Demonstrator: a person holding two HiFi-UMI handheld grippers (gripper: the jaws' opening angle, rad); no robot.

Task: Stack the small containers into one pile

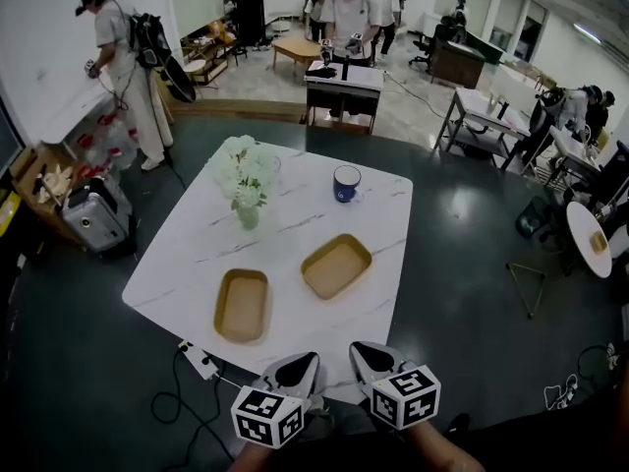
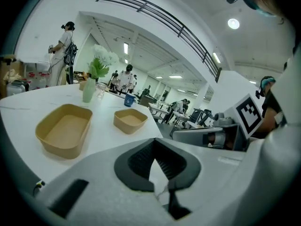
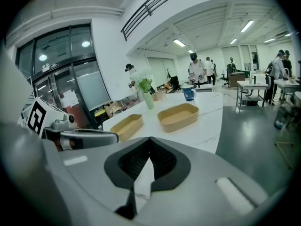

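Both jaw pairs fully closed, nothing held. Left gripper [image 1: 295, 370] and right gripper [image 1: 371, 360] sit at near edge of white marble-pattern table [image 1: 305, 209]. Two shallow tan rectangular containers unstacked, apart: left container [image 1: 242, 305], right container [image 1: 336, 265].

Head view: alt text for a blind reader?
Left container and right container, tan and empty, sit apart on a white table. Left gripper and right gripper hover shut at its near edge; flower vase and blue mug behind.
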